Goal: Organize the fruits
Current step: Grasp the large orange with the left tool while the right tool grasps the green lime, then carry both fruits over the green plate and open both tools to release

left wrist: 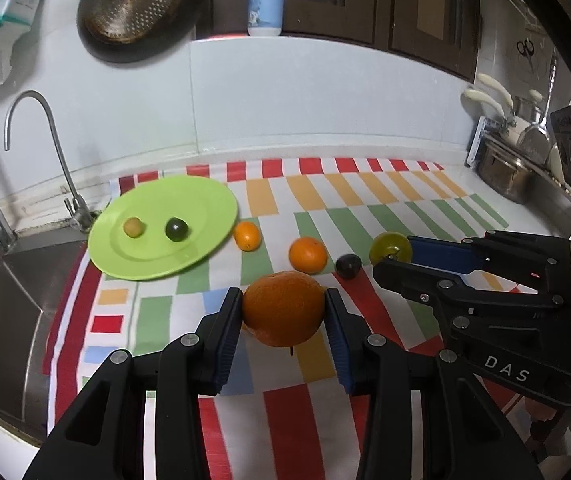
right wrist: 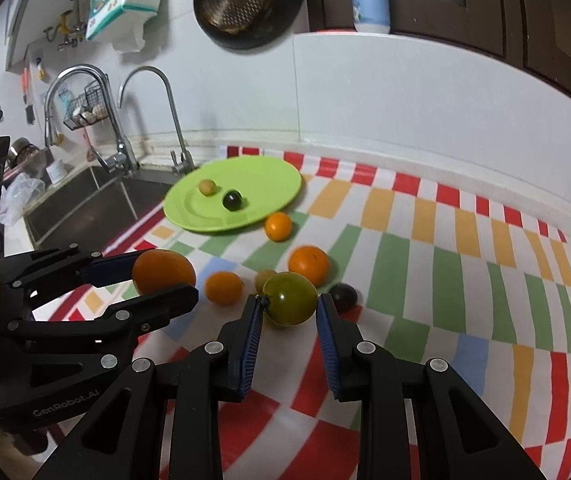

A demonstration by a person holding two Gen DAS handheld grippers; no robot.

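Note:
My left gripper (left wrist: 284,312) is shut on a large orange (left wrist: 283,307), held above the striped cloth; it also shows in the right wrist view (right wrist: 162,272). My right gripper (right wrist: 288,306) is shut on a yellow-green fruit (right wrist: 290,298), seen from the side in the left wrist view (left wrist: 390,247). A green plate (left wrist: 205,200) at the cloth's far left holds a small yellow-green fruit (left wrist: 133,227) and a dark fruit (left wrist: 176,229). On the cloth lie two smaller oranges (left wrist: 247,235) (left wrist: 308,254) and a dark fruit (left wrist: 348,266).
A steel sink (left wrist: 1,300) with taps (left wrist: 41,152) lies left of the cloth. Pots (left wrist: 505,176) stand at the far right. A colander and pan (left wrist: 133,4) hang on the wall. Another orange (right wrist: 224,287) and a small pale fruit (right wrist: 263,278) lie on the cloth.

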